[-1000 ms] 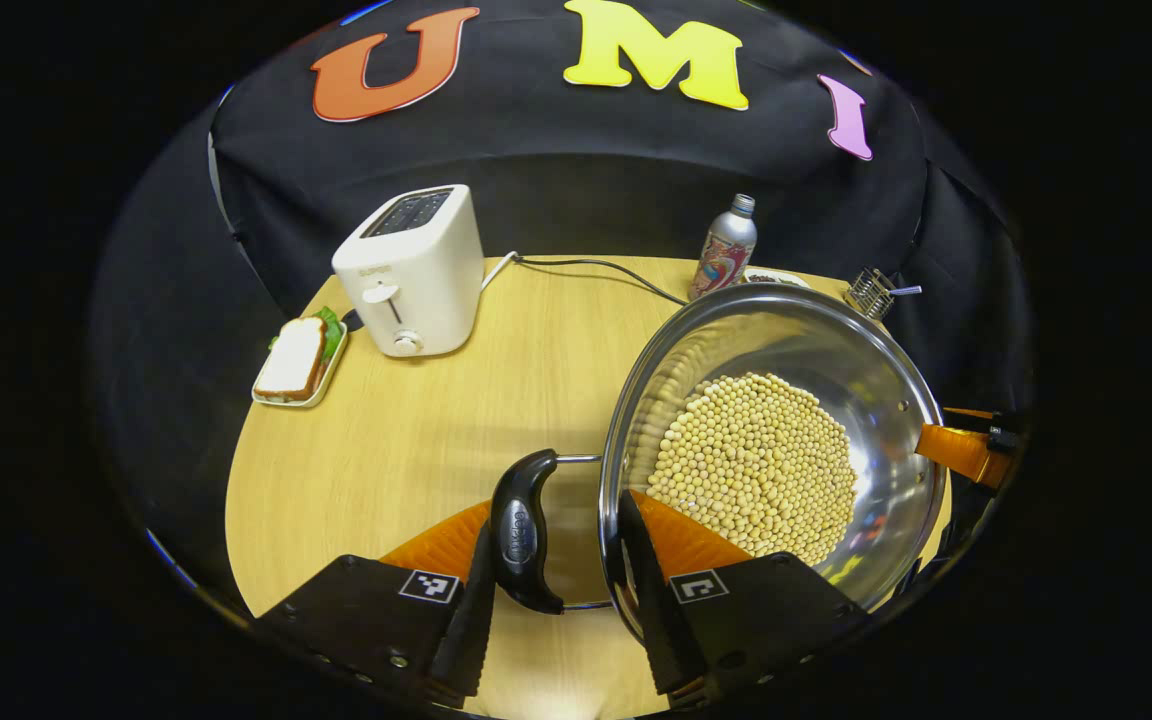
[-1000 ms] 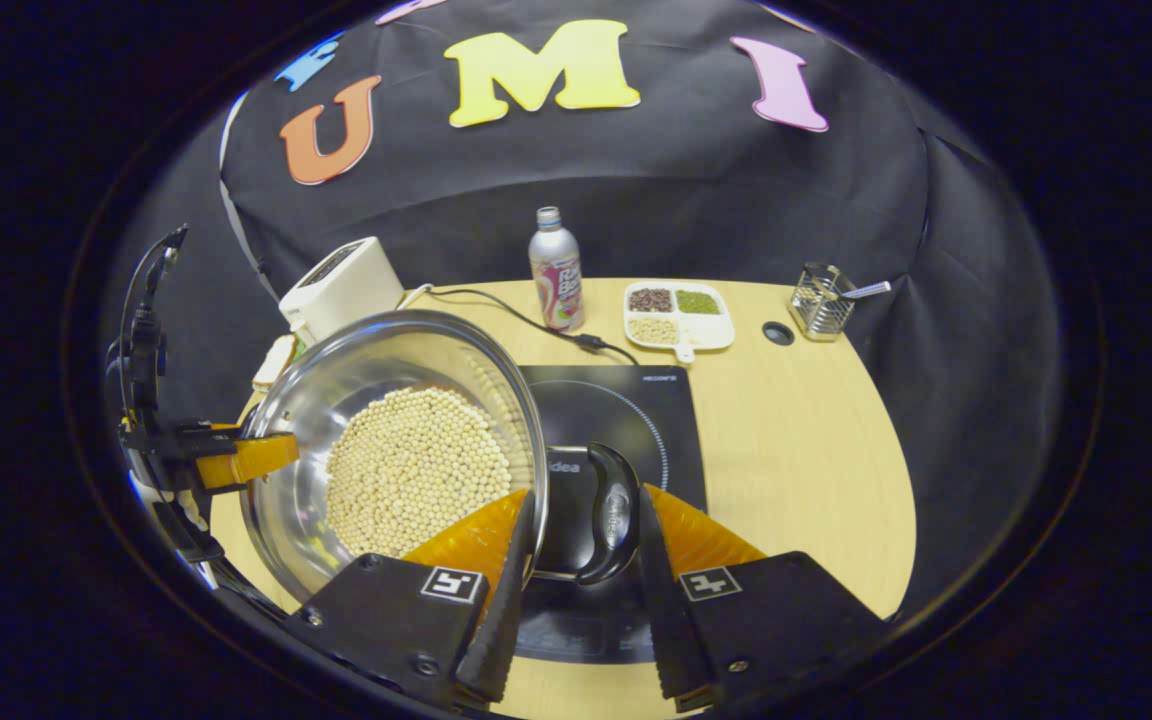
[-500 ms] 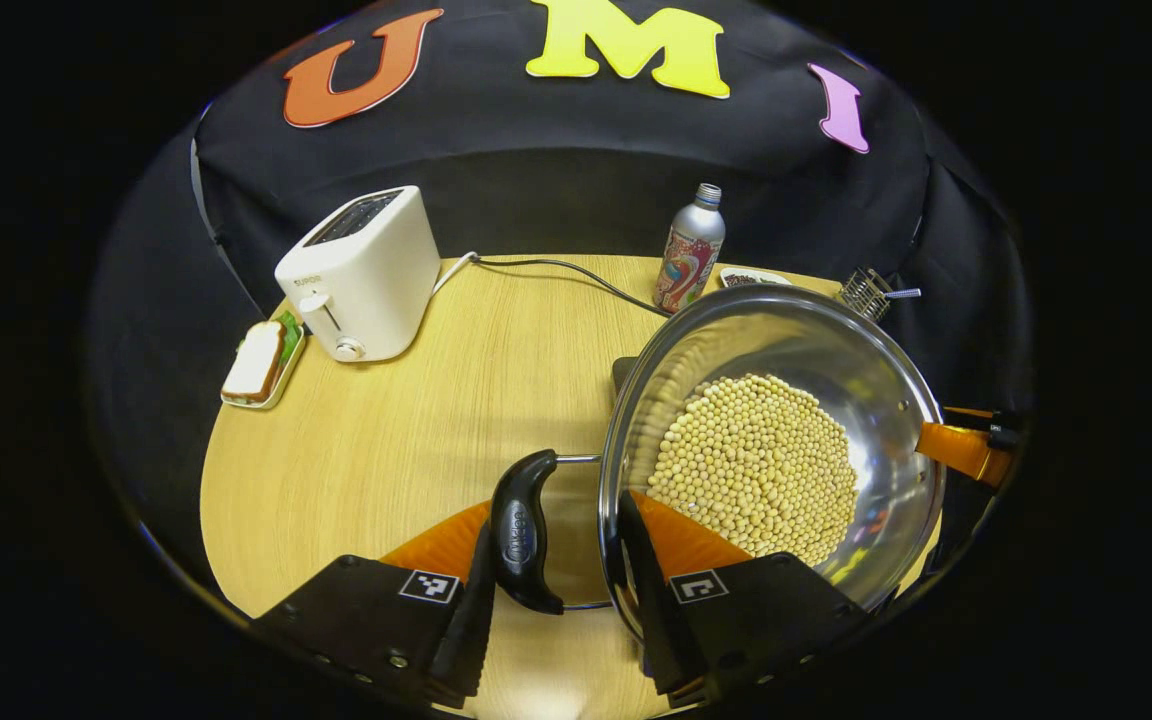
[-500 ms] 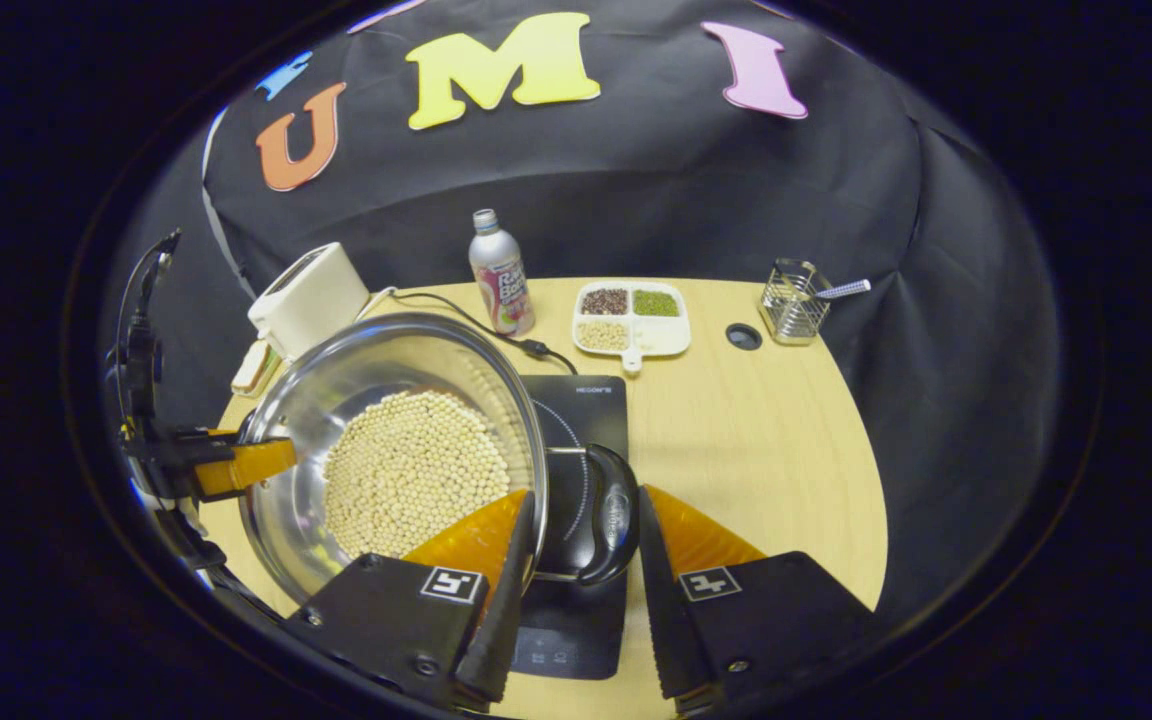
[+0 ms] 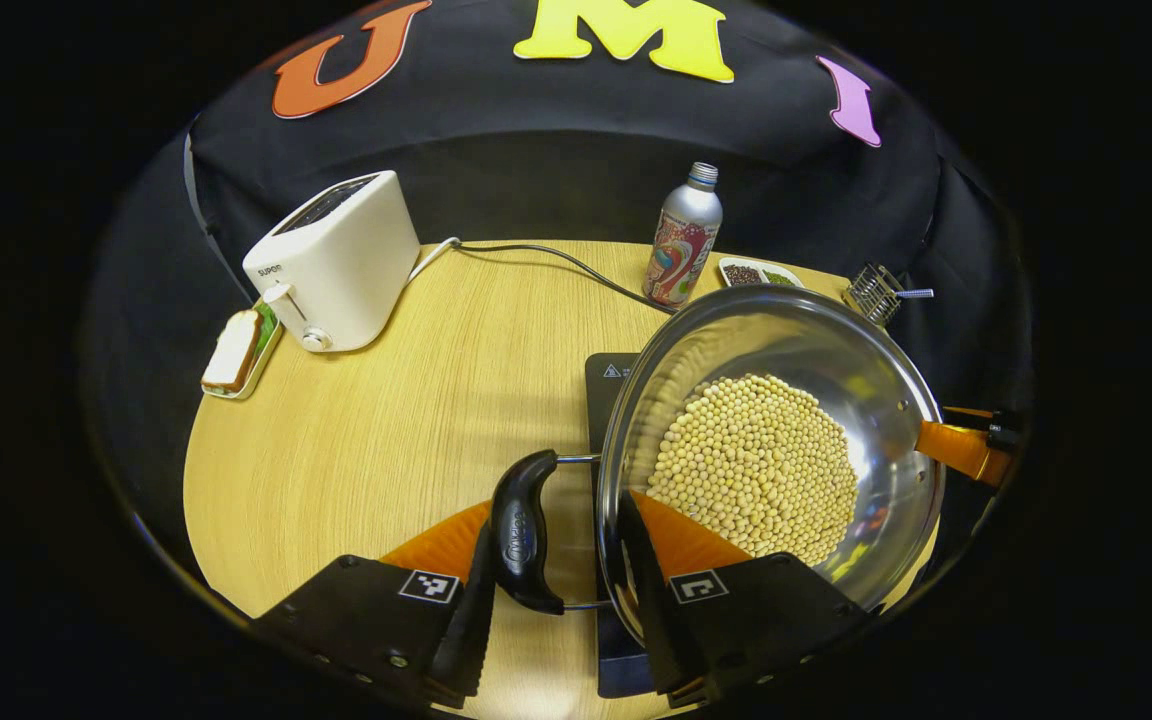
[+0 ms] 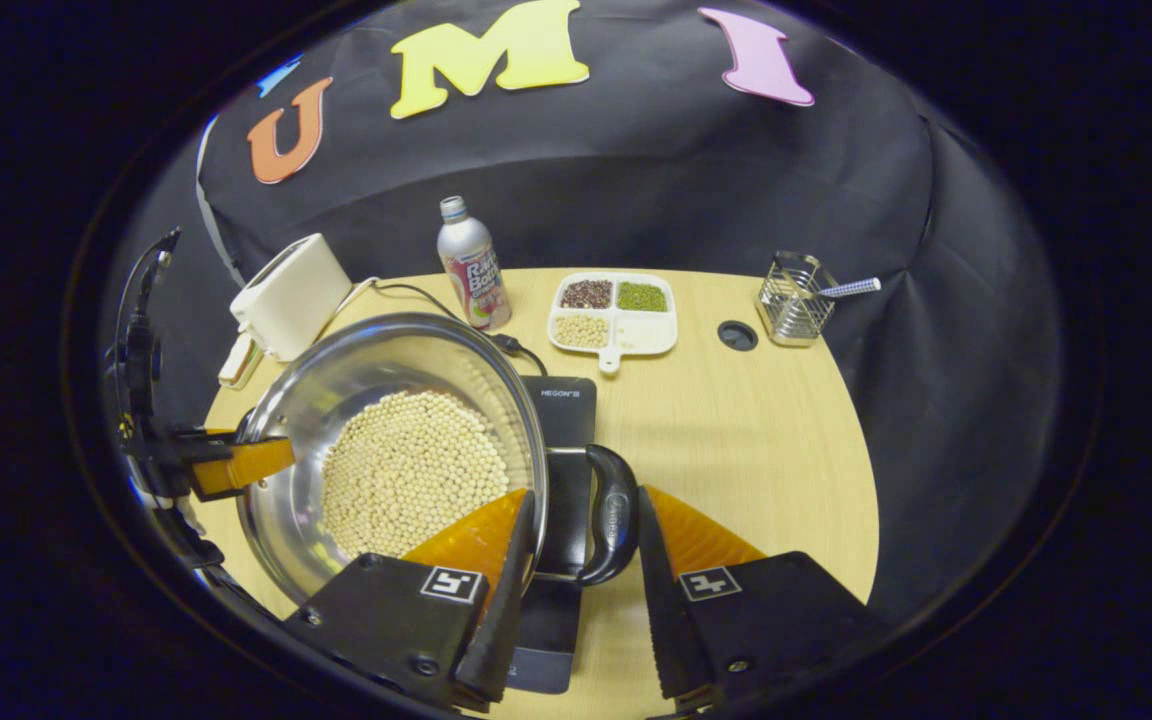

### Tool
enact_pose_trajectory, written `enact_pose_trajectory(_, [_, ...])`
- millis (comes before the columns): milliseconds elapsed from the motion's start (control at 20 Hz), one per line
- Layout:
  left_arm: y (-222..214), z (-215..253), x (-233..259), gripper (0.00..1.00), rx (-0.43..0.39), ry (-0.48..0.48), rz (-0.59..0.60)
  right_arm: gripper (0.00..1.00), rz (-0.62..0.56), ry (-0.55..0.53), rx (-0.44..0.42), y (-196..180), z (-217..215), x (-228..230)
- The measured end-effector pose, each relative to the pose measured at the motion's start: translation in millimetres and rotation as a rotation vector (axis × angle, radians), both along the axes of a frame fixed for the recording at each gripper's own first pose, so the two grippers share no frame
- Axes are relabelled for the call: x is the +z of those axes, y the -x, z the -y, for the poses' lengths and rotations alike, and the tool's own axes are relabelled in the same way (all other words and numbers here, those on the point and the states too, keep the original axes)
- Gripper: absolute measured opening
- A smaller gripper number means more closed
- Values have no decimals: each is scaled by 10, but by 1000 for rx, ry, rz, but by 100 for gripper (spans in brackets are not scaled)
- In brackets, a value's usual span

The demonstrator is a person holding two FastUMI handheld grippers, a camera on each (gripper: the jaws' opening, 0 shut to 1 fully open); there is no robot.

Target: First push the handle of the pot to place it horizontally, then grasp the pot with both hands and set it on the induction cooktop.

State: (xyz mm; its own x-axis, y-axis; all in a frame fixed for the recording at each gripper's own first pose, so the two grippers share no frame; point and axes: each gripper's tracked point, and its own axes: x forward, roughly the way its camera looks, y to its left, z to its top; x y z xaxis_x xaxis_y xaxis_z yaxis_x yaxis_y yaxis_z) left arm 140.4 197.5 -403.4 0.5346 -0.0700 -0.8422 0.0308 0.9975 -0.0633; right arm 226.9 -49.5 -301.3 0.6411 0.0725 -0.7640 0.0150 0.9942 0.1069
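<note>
— On the worktop (image 5: 386,420), what first?
— Pot (image 5: 876,350): wide steel bowl, apparently carried just above the surface, not yet set down.
— Beneath it?
— Induction cooktop (image 6: 561,420), a dark slab, overlapped on one side by the pot.
— Load?
— Broad layer of pale beans (image 5: 756,460) across the bottom. Probably hefty, and loose enough to slide if tipped. Rigid body, polished wall likely slick.
— Best hold?
— By the two black side handles, lying level. Left claw (image 5: 556,515) narrowed around the near handle (image 5: 521,530): one finger against its outer face, the other inside the rim. Right claw (image 6: 586,495) likewise on the opposite handle (image 6: 614,515), pinching handle and wall together.
— Advice?
— Keep level, lower both ends together, centre over the slab.
</note>
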Motion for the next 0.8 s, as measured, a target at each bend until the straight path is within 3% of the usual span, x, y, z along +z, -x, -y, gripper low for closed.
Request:
enact_pose_trajectory(350, [-28, -20, 80, 61, -21, -14, -1, 55, -28, -9, 3, -63, 100, -142])
enact_pose_trajectory(800, [-27, 11, 33, 62, -23, -2, 22, 57, 41, 50, -3, -79, 134, -196])
